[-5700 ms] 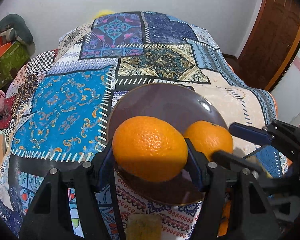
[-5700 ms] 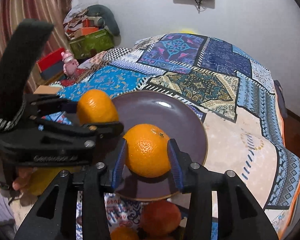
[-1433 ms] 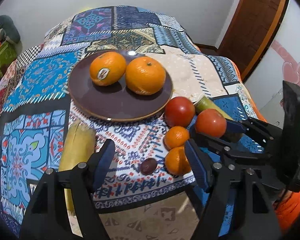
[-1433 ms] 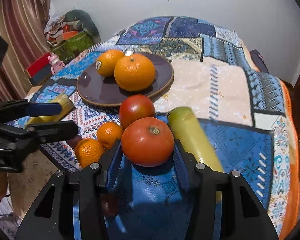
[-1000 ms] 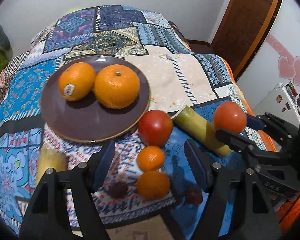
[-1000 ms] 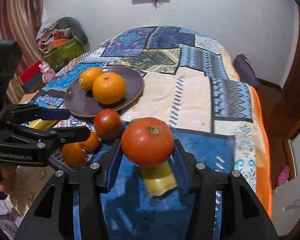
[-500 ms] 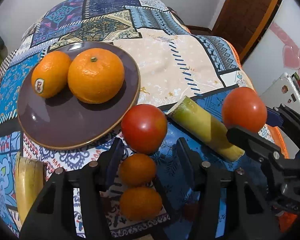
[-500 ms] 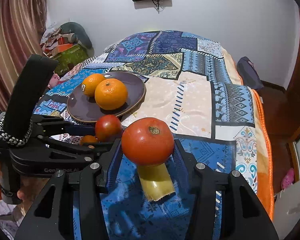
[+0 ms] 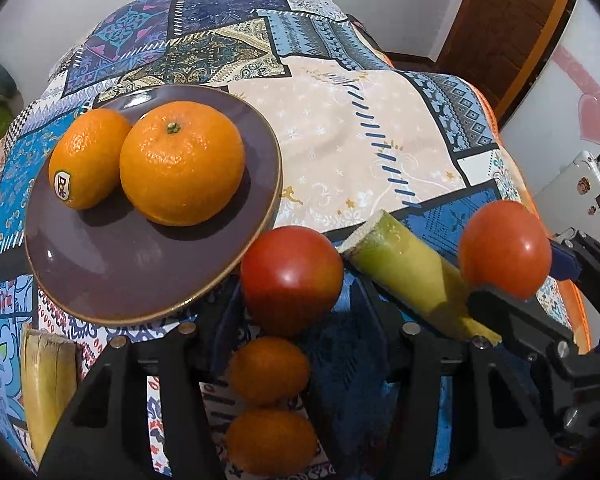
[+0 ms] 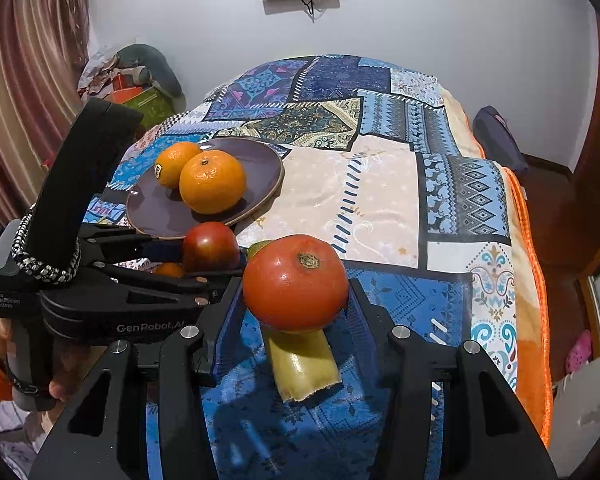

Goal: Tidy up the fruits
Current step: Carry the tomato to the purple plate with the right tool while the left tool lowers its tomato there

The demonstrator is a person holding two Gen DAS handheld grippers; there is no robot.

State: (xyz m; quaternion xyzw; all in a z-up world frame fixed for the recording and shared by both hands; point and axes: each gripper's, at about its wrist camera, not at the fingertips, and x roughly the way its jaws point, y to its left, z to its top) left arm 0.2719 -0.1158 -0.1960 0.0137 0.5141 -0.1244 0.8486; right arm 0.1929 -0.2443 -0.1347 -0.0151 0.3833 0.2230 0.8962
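A purple plate [image 9: 100, 272] on the patchwork cloth carries two oranges [image 9: 182, 162]. Just off its near right rim lies a red tomato [image 9: 292, 276]. My left gripper [image 9: 296, 312] points down over it with a finger on each side. Its jaws are closing, and a thin gap still shows at the right pad. My right gripper [image 10: 296, 308] is shut on a second tomato [image 10: 296, 282] and holds it above the cloth. The same held tomato [image 9: 504, 254] shows at the right of the left wrist view.
A green-yellow cane piece [image 9: 404, 276] lies on the blue patch under the held tomato. Two small oranges [image 9: 268, 370] sit beneath the left gripper. Another yellow cane piece [image 9: 48, 384] lies at the left. The cloth's orange edge [image 10: 528, 280] drops off on the right.
My left gripper has come down and forward until its fingers straddle the lying tomato, and its jaws have narrowed. The right gripper has kept its tomato still in the air.
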